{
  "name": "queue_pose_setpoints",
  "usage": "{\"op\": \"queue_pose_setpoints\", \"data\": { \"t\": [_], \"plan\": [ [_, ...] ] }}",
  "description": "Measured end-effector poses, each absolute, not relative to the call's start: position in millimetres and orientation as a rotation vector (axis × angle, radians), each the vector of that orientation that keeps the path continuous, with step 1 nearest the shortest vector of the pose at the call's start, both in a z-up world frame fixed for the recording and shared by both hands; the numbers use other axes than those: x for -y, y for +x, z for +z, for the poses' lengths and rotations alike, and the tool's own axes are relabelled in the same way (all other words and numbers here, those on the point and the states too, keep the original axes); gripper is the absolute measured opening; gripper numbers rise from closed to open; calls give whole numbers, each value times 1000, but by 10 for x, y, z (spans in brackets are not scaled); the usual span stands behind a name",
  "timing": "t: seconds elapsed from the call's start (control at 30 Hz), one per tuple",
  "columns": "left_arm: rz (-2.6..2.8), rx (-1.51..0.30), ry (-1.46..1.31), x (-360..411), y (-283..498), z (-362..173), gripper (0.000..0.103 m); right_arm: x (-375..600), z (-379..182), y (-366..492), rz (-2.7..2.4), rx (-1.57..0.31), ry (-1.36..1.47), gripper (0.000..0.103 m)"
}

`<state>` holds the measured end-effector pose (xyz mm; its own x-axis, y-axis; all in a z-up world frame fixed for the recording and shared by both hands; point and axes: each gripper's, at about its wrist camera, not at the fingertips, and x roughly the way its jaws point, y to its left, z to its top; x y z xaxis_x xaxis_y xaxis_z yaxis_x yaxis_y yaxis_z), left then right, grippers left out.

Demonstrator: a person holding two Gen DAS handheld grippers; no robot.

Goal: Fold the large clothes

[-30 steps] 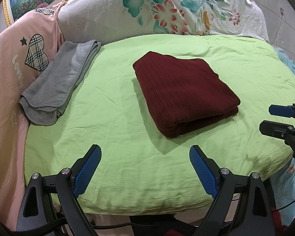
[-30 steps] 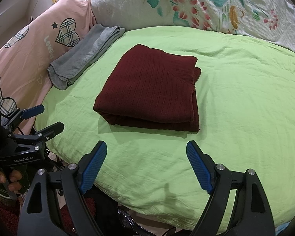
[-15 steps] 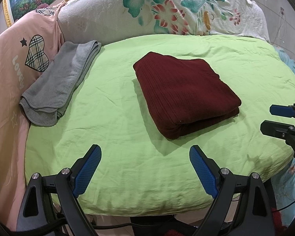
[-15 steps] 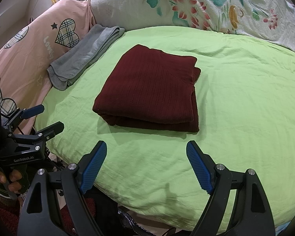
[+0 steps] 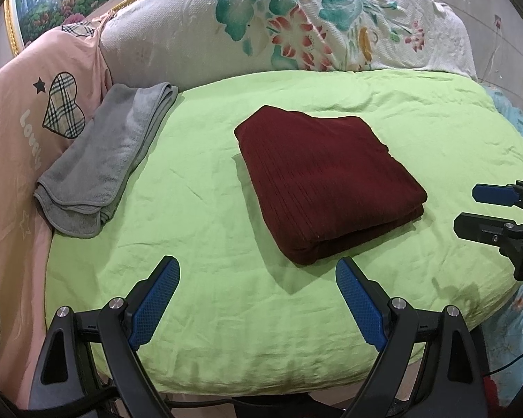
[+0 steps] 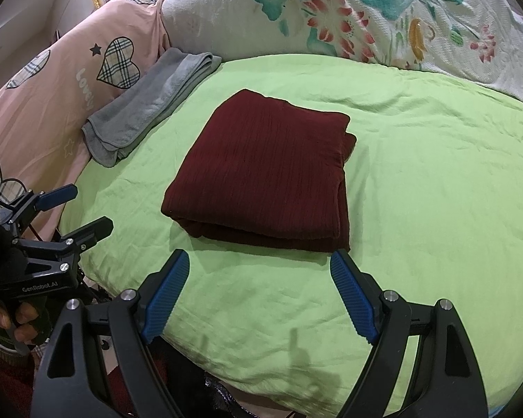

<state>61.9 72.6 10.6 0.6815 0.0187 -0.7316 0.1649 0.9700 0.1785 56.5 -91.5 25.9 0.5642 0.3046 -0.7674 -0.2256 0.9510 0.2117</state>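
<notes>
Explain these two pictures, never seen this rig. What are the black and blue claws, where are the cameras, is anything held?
There is no robot here: a person holds a two-finger gripper in each hand, and a fisheye camera on each one looks forward along its fingers. The left wrist view shows the left gripper at the bottom and the right gripper at the right edge. The right wrist view shows the right gripper, with the left one and the hand that holds it at the left edge. On the green sheet lies a folded dark red garment; a folded grey towel lies to its left, by a pink cover. Both grippers are open and hold nothing.
</notes>
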Motion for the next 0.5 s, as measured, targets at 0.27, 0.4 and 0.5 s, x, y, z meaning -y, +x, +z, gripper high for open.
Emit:
{"op": "queue_pose_setpoints", "data": {
  "t": [0.27,0.4,0.5],
  "plan": [
    [-73,-825,235,-707,651,97,92,902,233,604,313,-927,97,83],
    [-72,-839,221,-712,708,98,92,901,234,651,317,-923,96,83],
    [-72,-839,215,-709,741,116,92,910,241,705,321,-921,96,83]
  ]
}}
